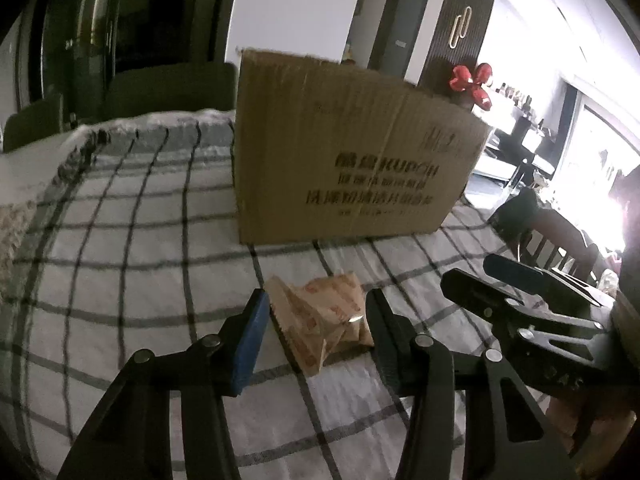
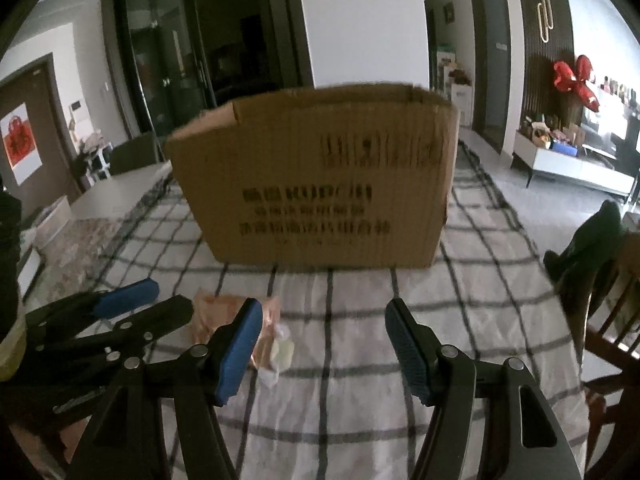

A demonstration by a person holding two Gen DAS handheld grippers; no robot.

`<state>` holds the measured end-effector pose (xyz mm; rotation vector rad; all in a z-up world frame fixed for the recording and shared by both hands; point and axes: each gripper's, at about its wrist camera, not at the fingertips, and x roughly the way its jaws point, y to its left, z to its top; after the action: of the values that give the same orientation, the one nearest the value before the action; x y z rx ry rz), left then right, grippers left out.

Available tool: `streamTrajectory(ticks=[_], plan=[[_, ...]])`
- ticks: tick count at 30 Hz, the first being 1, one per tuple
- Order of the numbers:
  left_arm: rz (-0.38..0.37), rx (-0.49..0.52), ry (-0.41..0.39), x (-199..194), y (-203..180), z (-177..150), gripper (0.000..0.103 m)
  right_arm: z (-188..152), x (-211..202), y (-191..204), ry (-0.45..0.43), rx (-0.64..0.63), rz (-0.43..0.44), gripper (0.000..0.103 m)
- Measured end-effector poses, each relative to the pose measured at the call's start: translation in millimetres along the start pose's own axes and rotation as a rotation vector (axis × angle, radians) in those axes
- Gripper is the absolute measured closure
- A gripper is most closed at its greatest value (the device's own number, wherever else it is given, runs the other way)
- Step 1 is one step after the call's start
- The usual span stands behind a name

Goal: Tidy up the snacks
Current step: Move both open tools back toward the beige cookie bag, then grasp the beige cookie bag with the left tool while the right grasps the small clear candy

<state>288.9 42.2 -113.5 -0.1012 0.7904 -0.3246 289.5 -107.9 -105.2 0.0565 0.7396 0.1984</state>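
**Mia:** Where is the snack?

**Ben:** The snack packet lies on the checked cloth, in front of the big cardboard box. It is a tan, crinkly packet with orange marks. It sits between the two fingers of the left gripper.

**Mia:** Is the left gripper squeezing it?

**Ben:** The fingers are spread apart with the packet in the gap. The blue pad is right beside one edge, and the black finger is right at the other edge. I cannot tell if they press it yet.

**Mia:** Which way does the packet point?

**Ben:** Its long side runs at a slant. One end points away toward the box, and the other end points back toward the gripper. The near end comes to a crumpled corner.

**Mia:** What about the other gripper?

**Ben:** The right gripper has its fingers wide apart. Only cloth shows between them. It points straight at the box.

**Mia:** Can it see the snack too?

**Ben:** Yes. The packet is off to its left, partly hidden behind its blue finger. The left gripper is right beside it there. A small pale wrapper lies next to the packet, on the cloth.

**Mia:** Is the box open?

**Ben:** Its top looks open, but I cannot see inside.
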Motion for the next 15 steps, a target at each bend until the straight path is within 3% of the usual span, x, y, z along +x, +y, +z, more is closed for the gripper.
streamTrajectory(ticks=[6,15], plan=[[0.004,-0.031,0.018,13.3,6.1,-3.5,0.054,-8.6,11.6,-0.5,0.036,0.022,-0.002,0.038],[-0.056,-0.057,0.030,29.7,8.3,-2.6,0.053,-17.0,21.1,3.4,0.062,0.012,0.003,0.039]])
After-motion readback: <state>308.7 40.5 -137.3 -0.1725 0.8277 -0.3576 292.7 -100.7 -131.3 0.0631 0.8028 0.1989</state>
